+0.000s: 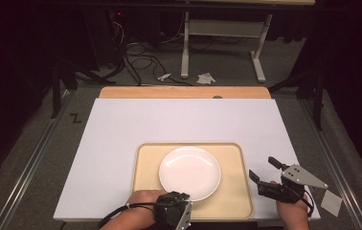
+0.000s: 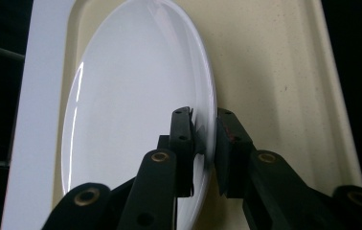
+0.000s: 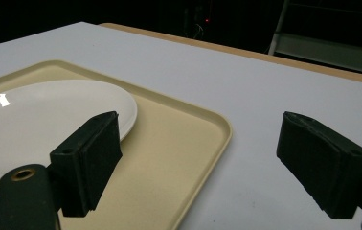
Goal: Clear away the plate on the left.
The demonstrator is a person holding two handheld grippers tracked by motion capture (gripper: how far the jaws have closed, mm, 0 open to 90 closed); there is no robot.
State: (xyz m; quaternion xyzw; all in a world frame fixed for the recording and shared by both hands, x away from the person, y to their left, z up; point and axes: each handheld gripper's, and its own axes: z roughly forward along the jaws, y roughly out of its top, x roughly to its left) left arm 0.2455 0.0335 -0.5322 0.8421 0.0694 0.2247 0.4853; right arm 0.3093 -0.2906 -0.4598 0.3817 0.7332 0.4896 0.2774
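1. We see a beige tray [image 1: 144, 191] lying on the white bench [image 1: 121, 129], near its front edge; a white plate [image 1: 189, 171] lies in the tray, roughly at its middle, with nothing on it.
2. The left claw [image 2: 204, 143] comes in at the plate's near rim; in the left gripper view its jaws stand close together on either side of that rim, one pad over the plate's inner face and one against its underside, so we read it as clamped on the plate.
3. The right claw [image 1: 264, 170] is beside the tray's right edge, over the white bench; its jaws are spread wide and hold nothing.
4. The high view gives us the whole layout: the person's hands at the bottom edge, a wooden strip [image 1: 184, 92] along the bench's far side, and grey floor beyond with cables [image 1: 141, 60] and white frame legs [image 1: 258, 60].
5. The right gripper view adds the tray's raised lip and rounded corner [image 3: 224, 127] seen low and close, with the plate to the left of that claw's left jaw.
6. The left gripper view shows the grip on the rim, which the hand hides in the high view.
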